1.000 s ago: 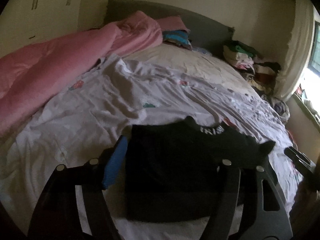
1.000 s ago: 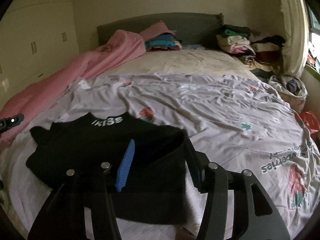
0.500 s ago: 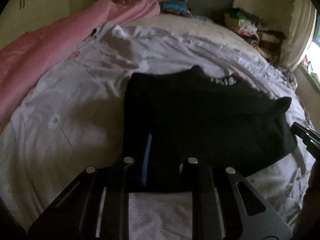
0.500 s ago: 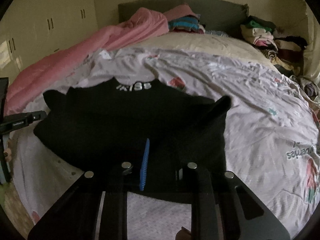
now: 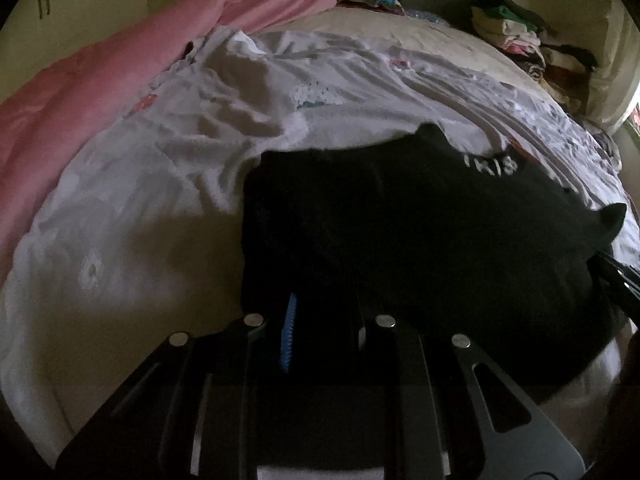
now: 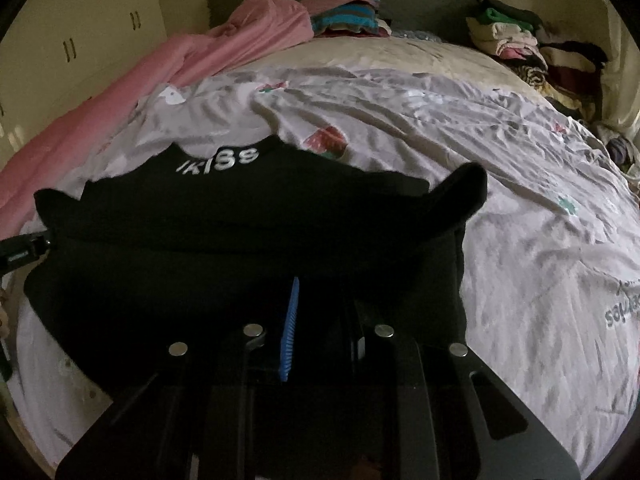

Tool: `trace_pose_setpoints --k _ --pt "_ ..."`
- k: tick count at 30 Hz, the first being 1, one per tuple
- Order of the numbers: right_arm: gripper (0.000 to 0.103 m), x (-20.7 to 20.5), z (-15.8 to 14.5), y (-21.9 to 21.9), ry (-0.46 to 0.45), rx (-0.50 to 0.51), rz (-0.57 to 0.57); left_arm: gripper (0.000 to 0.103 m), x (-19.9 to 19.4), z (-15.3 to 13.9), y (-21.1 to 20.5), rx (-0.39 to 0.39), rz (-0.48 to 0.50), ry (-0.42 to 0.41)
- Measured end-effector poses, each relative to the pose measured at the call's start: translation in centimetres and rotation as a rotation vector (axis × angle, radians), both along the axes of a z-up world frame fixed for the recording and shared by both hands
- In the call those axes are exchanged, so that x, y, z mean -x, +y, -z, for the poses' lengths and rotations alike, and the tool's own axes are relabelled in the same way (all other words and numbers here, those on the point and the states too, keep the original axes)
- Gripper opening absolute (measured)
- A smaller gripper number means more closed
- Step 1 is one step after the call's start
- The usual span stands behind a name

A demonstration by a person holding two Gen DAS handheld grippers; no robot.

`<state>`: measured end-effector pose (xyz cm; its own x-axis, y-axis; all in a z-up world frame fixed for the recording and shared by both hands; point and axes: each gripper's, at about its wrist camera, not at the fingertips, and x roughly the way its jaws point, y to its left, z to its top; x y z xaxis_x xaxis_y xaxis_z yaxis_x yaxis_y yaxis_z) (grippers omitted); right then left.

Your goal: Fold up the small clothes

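Both grippers, left gripper (image 5: pixel 324 320) and right gripper (image 6: pixel 320 320), fingers clamped on black top (image 6: pixel 248 216) hem over bed (image 6: pixel 520 200); lift evenly, carry hem toward collar, keep edges aligned.

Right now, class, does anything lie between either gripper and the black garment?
Nothing visible does: the left gripper and right gripper are each closed on the near hem of the black garment, spread on the bedsheet.

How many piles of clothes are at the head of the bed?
2: a striped pile by the headboard, next to the pink blanket, and a larger pile in the right corner. More may be hidden behind them.
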<state>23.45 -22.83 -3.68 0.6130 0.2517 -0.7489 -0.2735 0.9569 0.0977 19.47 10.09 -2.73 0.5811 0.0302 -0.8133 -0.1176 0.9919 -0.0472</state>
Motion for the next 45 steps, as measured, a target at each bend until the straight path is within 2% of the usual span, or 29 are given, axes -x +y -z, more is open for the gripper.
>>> trace_pose_setpoints --k 5,11,16,19,21,23,26,27,32,33,34,35,36,39,42,45 --pt "0.019 -1.7 -0.4 0.0 -0.01 -0.003 0.005 0.011 -2.4 -0.4 0.2 0.031 -0.04 -0.01" --pt "0.019 -4.1 -0.7 -0.3 -0.002 -0.031 0.029 0.011 -4.3 -0.7 1.2 0.136 -0.118 -0.032" --pt "0.019 -5.7 -1.1 -0.6 -0.007 -0.057 0.06 0.014 -4.6 -2.2 2.4 0.191 -0.157 -0.103" --pt "0.019 -6.2 -1.5 -0.8 -0.032 -0.047 0.083 0.015 -4.2 -3.2 3.0 0.196 -0.165 -0.16" --pt "0.019 -6.1 -1.8 -1.4 -0.048 -0.044 0.106 0.018 -3.9 -3.4 3.6 0.186 -0.176 -0.173" --pt "0.02 -5.6 -2.2 -2.2 -0.075 -0.041 0.124 0.028 -3.6 -3.2 4.3 0.163 -0.189 -0.167" --pt "0.038 -5.3 -2.3 -3.2 -0.087 0.021 0.163 0.045 -3.9 -2.3 5.2 0.156 -0.194 -0.129" --pt "0.049 -5.4 -2.2 -3.5 -0.079 0.039 0.171 0.046 -4.0 -1.8 5.3 0.166 -0.188 -0.111" --pt "0.051 -6.3 -0.8 -4.4 -0.025 0.039 0.188 0.047 -4.6 0.1 4.8 0.134 -0.145 -0.06" --pt "0.045 -6.4 -0.5 -4.5 -0.018 0.024 0.181 0.045 -4.7 0.3 4.6 0.127 -0.138 -0.062" --pt "0.027 -6.4 -0.3 -4.5 -0.012 0.007 0.171 0.029 -4.7 0.4 4.5 0.124 -0.131 -0.066" --pt "0.016 -6.4 -0.1 -4.5 -0.01 -0.01 0.163 0.007 -4.7 0.4 4.4 0.124 -0.124 -0.068" --pt "0.009 -6.3 -0.1 -4.4 -0.016 -0.024 0.159 0.005 -4.7 0.4 4.3 0.118 -0.12 -0.074" --pt "0.008 -5.4 -1.2 -4.6 -0.063 -0.049 0.16 0.003 -4.3 -0.5 4.3 0.116 -0.109 -0.107" --pt "0.008 -4.6 -2.6 -5.5 -0.114 -0.087 0.191 0.002 -3.3 -2.6 4.6 0.122 -0.096 -0.176" --pt "0.008 -4.5 -3.2 -6.5 -0.131 -0.116 0.216 0.002 -2.9 -3.7 4.6 0.106 -0.087 -0.213"
